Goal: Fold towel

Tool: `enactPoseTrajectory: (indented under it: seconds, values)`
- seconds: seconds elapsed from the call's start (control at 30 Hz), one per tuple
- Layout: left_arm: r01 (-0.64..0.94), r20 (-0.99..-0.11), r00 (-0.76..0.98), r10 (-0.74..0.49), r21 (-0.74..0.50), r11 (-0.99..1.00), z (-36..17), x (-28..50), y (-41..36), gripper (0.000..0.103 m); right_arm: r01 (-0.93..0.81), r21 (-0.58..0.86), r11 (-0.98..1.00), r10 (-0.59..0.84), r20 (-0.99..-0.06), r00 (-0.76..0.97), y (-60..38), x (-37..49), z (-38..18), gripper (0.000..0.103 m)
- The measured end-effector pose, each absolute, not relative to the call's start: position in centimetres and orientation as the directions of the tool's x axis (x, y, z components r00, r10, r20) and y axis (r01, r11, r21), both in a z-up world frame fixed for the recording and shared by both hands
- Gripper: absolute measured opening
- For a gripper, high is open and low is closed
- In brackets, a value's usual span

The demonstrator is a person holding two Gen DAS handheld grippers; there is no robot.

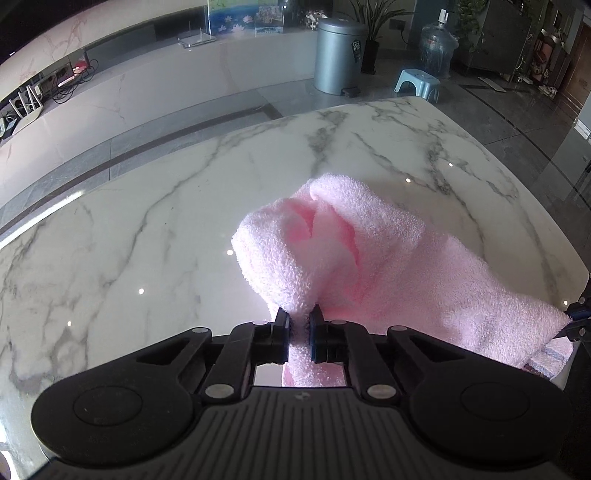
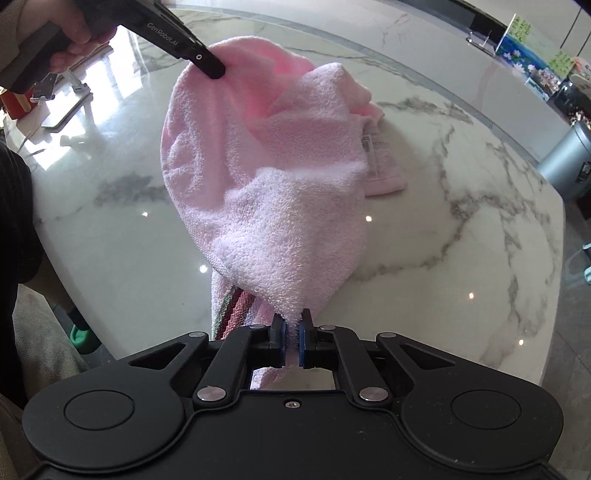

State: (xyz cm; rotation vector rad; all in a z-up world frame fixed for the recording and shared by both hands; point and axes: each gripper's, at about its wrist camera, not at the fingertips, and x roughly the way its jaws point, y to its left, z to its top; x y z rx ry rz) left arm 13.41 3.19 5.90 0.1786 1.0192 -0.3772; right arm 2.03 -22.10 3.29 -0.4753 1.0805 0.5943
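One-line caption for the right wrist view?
Right gripper and left gripper each pinch the pink towel above the marble table.

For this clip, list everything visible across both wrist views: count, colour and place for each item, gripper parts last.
towel: 1, pink with a striped end, lifted over the table, far end lying on it
table: 1, white marble with grey veins, under the towel
pedal bin: 1, silver-grey, on the floor beyond the table
step stool: 1, pale blue, beside the bin
water bottle: 1, clear, behind the stool
potted plant: 1, green, behind the bin
left hand-held gripper: 1, black, shut on a towel corner
right hand-held gripper: 1, black, shut on another towel edge
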Motion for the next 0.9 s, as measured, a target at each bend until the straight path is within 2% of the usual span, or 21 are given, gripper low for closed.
enactPoseTrajectory:
  seconds: [0.27,0.63,0.9]
  values:
    - [0.394,-0.845,0.505,-0.177,0.043,0.918,10.9,9.0,3.5,0.008,-0.626,-0.140,0.767,0.200,-0.875,0.441,-23.2,0.0,8.3,0.004]
    - [0.404,-0.791,0.597,-0.135,0.150,0.902,19.6,3.0,2.5,0.008,-0.608,-0.269,0.747,0.216,-0.767,0.604,-23.0,-4.2,17.2,0.004]
    - [0.420,-0.777,0.621,-0.105,0.217,0.881,22.9,0.4,1.6,0.008,-0.593,-0.323,0.738,0.238,-0.697,0.676,-23.3,-6.3,22.5,0.004]
